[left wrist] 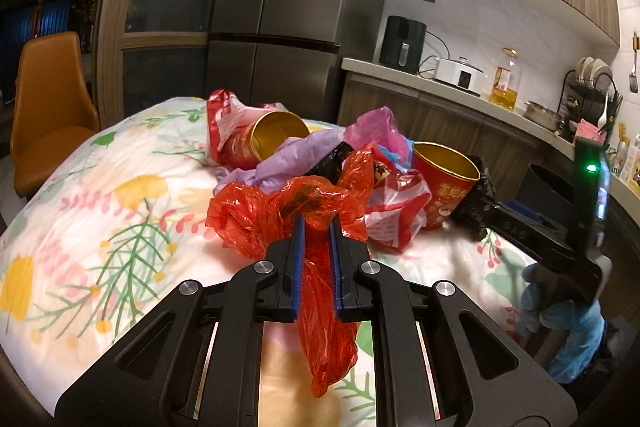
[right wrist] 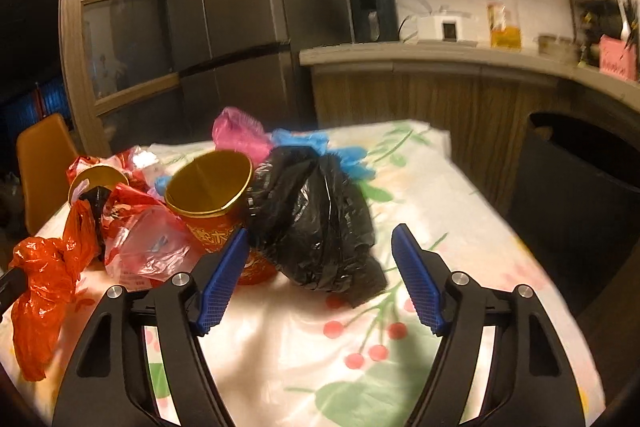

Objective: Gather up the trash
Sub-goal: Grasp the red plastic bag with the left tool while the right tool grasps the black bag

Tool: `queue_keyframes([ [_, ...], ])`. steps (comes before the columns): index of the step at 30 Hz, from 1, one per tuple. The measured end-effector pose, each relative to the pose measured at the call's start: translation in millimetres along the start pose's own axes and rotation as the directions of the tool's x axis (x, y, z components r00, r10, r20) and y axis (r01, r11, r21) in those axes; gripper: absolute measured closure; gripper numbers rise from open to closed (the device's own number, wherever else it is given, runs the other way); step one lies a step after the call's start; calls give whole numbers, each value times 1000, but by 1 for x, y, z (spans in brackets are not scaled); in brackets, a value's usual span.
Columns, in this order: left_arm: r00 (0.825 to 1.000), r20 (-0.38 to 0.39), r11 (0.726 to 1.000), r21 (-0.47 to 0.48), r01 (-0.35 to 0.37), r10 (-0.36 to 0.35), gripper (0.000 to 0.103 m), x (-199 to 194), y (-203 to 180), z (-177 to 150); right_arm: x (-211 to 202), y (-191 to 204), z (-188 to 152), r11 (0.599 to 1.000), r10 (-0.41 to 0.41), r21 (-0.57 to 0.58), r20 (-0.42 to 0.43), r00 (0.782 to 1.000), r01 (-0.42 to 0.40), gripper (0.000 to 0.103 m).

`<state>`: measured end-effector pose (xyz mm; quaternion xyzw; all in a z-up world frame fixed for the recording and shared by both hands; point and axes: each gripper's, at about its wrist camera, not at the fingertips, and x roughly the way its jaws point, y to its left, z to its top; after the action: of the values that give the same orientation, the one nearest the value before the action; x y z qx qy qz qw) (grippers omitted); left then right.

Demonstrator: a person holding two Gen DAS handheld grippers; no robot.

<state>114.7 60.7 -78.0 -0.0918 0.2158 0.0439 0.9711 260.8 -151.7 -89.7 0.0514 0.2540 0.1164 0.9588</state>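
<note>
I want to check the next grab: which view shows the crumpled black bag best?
The right wrist view: the black bag lies whole and unobstructed just ahead of the open right gripper. The left wrist view shows only a dark edge of it behind a red cup.

Crumpled red bag (left wrist: 320,255) dangling (pinched); black bag (right wrist: 320,227), red-gold cups (right wrist: 212,203) heaped on tablecloth.
</note>
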Motion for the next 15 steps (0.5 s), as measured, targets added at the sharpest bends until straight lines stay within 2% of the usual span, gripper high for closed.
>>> queue_keyframes([
  [1, 1000, 0, 1000, 0, 2, -2, 92, 1, -1, 1, 4, -1, 1, 1000, 5, 2, -14, 1000, -5, 40],
  [3, 1000, -1, 1000, 4, 1, -1, 92, 2, -2, 2, 12, -3, 2, 1000, 11, 11, -51, 999, -11, 57],
  [4, 1000, -2, 1000, 6, -1, 1, 92, 2, -2, 2, 13, -5, 1, 1000, 19, 19, -58, 998, -18, 60],
  [6, 1000, 0, 1000, 9, -5, 5, 92, 2, -2, 2, 11, -7, 1, 999, 29, 22, -56, 998, -27, 72],
  [8, 1000, 6, 1000, 11, -6, 6, 92, 0, -4, 3, 5, -6, 1, 1000, 20, 13, -41, 999, -20, 77],
  [12, 1000, 27, 1000, 18, -6, 6, 92, -7, -9, 7, -24, -12, 2, 1000, -19, 16, 21, 1000, 19, 80],
  [15, 999, 51, 1000, 14, 1, -1, 92, -17, -14, 13, -50, -20, 3, 999, -18, 39, 47, 999, 16, 80],
])
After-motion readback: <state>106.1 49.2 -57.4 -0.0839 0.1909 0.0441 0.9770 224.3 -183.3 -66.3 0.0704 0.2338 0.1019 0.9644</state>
